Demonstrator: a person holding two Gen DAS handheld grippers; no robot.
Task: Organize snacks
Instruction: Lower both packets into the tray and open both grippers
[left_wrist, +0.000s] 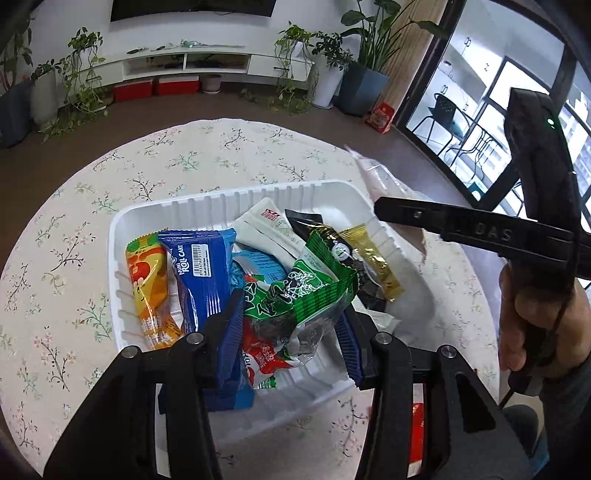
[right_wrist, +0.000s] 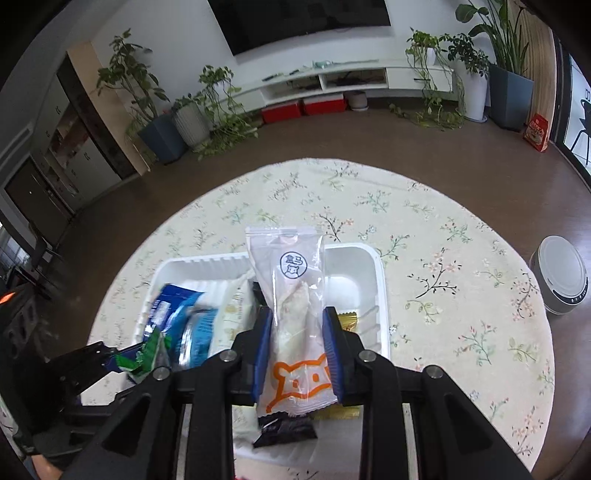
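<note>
Left gripper (left_wrist: 291, 332): fingers clamped on the green packet (left_wrist: 306, 291), held low in the centre of the left wrist view, over the white tray (left_wrist: 258, 195); judged a carry for dropping it in.
Right gripper (right_wrist: 297, 350): fingers clamped on the clear packet with the orange cartoon face (right_wrist: 295, 314), gripped across its middle so it stands lengthwise, in the centre of the right wrist view, above the tray's right half.
Tray: sits on the round table with the floral cloth (right_wrist: 443, 258); it collects the snacks.
Already inside: orange packet (left_wrist: 147, 288) and blue roll-cake packet (left_wrist: 199, 273) at the left, a white packet (left_wrist: 266, 225) and a gold one (left_wrist: 373, 258) toward the right.
Free room: the right end of the tray looks barest, probably why the right packet heads there.
Elsewhere: a white round canister (right_wrist: 561, 275) stands at the right edge of the table, apart from the tray.
</note>
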